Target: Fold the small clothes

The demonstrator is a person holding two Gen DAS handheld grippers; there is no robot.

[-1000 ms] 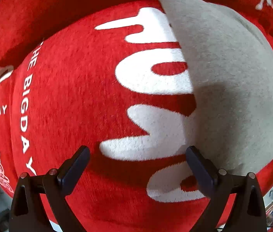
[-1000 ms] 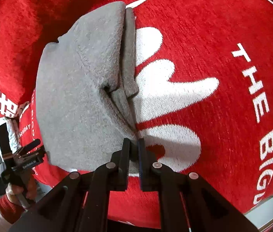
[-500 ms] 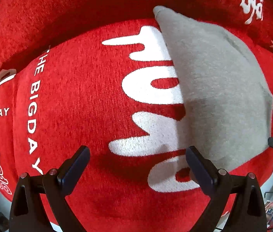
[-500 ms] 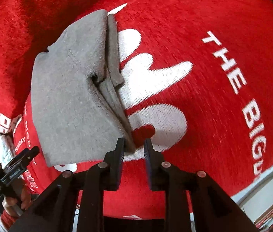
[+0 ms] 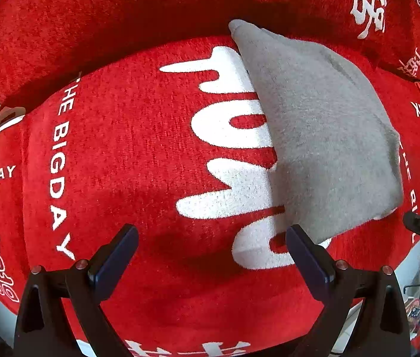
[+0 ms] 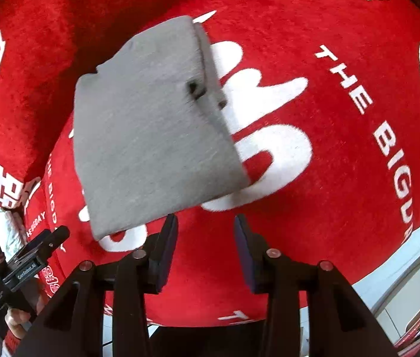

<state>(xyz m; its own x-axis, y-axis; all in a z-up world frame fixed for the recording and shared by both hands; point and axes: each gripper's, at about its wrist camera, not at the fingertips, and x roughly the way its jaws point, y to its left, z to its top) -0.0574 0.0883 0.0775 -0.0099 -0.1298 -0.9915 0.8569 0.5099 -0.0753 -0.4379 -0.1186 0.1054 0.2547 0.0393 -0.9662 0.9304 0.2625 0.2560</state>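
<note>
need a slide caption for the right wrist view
Right claw, jaws just opened and empty, above the folded grey fleece garment on a red plush blanket.

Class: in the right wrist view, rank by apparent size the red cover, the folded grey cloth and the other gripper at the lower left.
1. Red cover, filling most of the picture.
2. Folded grey cloth.
3. Left gripper, smallest, only partly in view.

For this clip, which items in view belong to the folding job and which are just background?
Job:
- folded grey garment
- left gripper, open
- right gripper, jaws just opening, nothing between them

Background:
- red blanket with white lettering
</note>
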